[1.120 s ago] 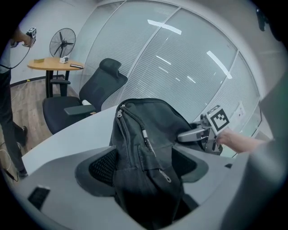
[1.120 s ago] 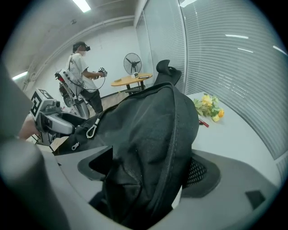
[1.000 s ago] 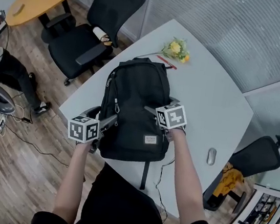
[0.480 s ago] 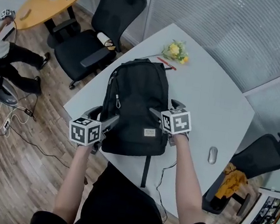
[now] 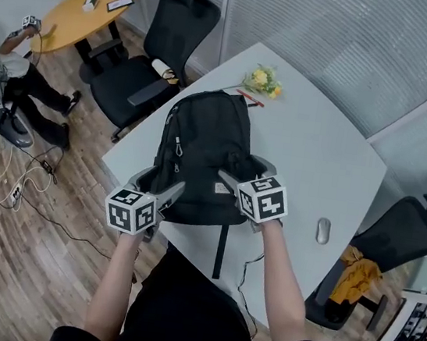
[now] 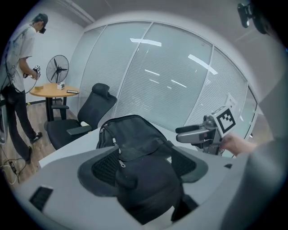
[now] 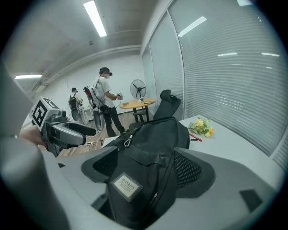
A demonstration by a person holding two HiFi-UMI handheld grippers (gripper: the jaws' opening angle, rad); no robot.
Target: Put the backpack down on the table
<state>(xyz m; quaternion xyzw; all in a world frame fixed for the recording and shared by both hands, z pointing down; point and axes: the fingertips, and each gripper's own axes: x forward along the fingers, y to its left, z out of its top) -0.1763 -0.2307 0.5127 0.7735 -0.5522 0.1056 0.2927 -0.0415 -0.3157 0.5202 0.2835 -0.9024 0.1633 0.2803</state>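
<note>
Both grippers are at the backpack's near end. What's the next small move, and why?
Probably lower that near end: the backpack lies mostly on the table, its near end bunched between the left gripper and the right gripper, whose jaws are closing.

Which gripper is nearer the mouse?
Right. The right gripper, jaws closing with the backpack between them, is left of the mouse; the left gripper is farther left, across the backpack.

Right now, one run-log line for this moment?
backpack: on table | left hand-held gripper: clamped on backpack | right hand-held gripper: jaws closing on backpack
</note>
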